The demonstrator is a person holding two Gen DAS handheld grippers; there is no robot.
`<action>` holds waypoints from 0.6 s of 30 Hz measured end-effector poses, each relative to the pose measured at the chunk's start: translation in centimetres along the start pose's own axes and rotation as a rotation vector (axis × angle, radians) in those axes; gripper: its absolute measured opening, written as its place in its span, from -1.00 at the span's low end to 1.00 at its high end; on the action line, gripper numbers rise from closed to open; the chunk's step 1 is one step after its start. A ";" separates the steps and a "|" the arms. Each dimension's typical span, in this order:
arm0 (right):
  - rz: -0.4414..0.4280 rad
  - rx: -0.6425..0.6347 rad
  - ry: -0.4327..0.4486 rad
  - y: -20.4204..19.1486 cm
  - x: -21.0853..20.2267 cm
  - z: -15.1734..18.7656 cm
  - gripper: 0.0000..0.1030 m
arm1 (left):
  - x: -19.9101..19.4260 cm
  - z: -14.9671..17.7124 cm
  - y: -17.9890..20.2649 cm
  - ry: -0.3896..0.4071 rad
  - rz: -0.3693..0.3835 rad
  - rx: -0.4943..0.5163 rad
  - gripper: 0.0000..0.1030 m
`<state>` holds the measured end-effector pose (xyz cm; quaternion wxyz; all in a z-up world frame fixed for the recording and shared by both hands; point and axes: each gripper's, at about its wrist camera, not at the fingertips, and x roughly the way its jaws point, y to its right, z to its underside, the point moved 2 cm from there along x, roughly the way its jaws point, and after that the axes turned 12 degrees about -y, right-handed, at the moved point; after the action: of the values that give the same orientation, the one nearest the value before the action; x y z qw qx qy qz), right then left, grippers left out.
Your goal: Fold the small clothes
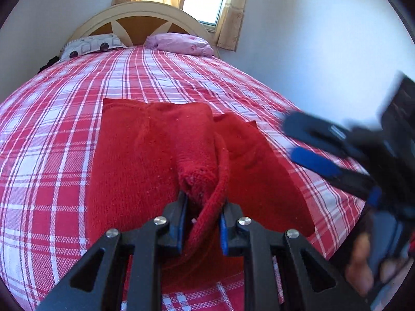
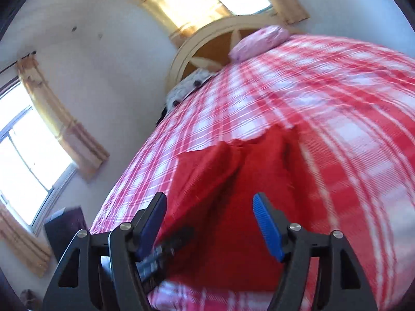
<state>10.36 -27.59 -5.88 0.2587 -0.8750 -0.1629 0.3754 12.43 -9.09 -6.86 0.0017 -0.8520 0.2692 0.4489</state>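
Observation:
A red knitted garment lies partly folded on the red-and-white plaid bed. My left gripper is shut on a bunched edge of the red garment at its near side and holds it slightly raised. My right gripper is open and empty, tilted, hovering above the near part of the red garment. It also shows in the left wrist view, blurred, to the right of the garment, with its jaws apart.
Two pillows, a patterned one and a pink one, lie at the headboard. A wall runs along the bed's right side. The bed's near edge is just below the grippers. A dark box stands on the floor at left.

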 end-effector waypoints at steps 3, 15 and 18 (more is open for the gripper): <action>-0.059 0.009 -0.084 -0.3 3.5 -2.3 0.36 | 0.3 0.1 0.4 0.005 -0.001 -0.001 -0.59; 0.020 -0.013 -0.253 -0.3 11.2 -4.0 -0.30 | 0.7 0.5 1.3 0.018 -0.024 0.025 -0.59; 0.023 -0.050 -0.253 -0.5 11.1 -4.5 -0.43 | 0.5 0.0 1.3 0.015 -0.013 0.017 -0.59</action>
<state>21.04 -23.41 -9.30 0.2097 -0.8288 -0.1935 0.4813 12.07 -10.47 -6.94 0.0098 -0.8569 0.2677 0.4403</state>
